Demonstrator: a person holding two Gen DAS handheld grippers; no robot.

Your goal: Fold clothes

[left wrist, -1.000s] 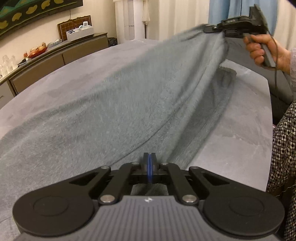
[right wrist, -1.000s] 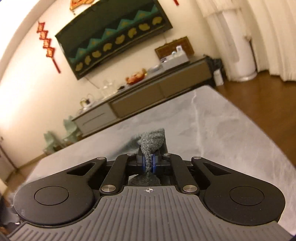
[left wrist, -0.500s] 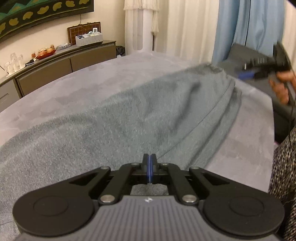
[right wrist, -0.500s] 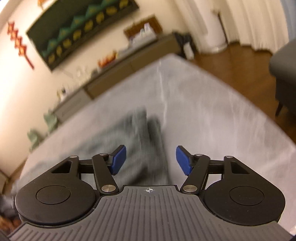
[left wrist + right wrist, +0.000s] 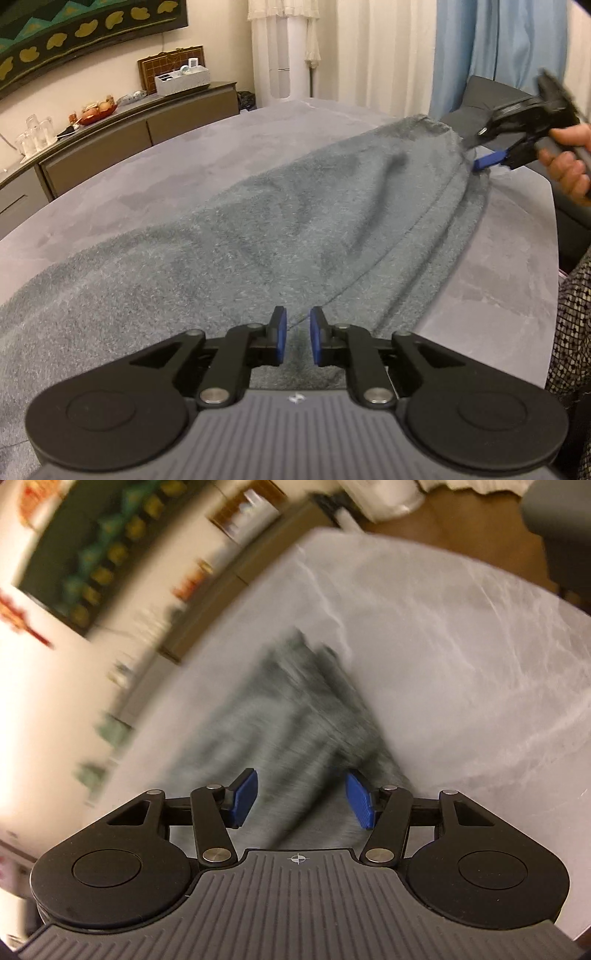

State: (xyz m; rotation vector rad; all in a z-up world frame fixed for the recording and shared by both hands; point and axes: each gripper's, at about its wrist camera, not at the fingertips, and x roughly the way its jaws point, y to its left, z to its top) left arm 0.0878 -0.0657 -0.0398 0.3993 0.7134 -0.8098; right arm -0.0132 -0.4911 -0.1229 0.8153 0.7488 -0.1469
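A grey fleecy cloth (image 5: 258, 229) lies folded lengthwise along the grey table (image 5: 509, 280). My left gripper (image 5: 297, 341) sits low over its near end with jaws a little apart, holding nothing. My right gripper (image 5: 487, 151) shows at the cloth's far end in the left wrist view, open, one blue pad (image 5: 487, 160) by the cloth edge. In the blurred right wrist view the right gripper (image 5: 301, 799) is wide open above the cloth (image 5: 295, 709).
A long sideboard (image 5: 122, 133) with glasses, a fruit dish and a box stands by the back wall. A dark chair (image 5: 495, 92) and curtains stand behind the far end. The person's patterned sleeve (image 5: 572, 314) is at the right table edge.
Both grippers let go of the cloth: the right one opened first and lowered, the left one opened just now. The raised far end of the cloth has dropped onto the table.
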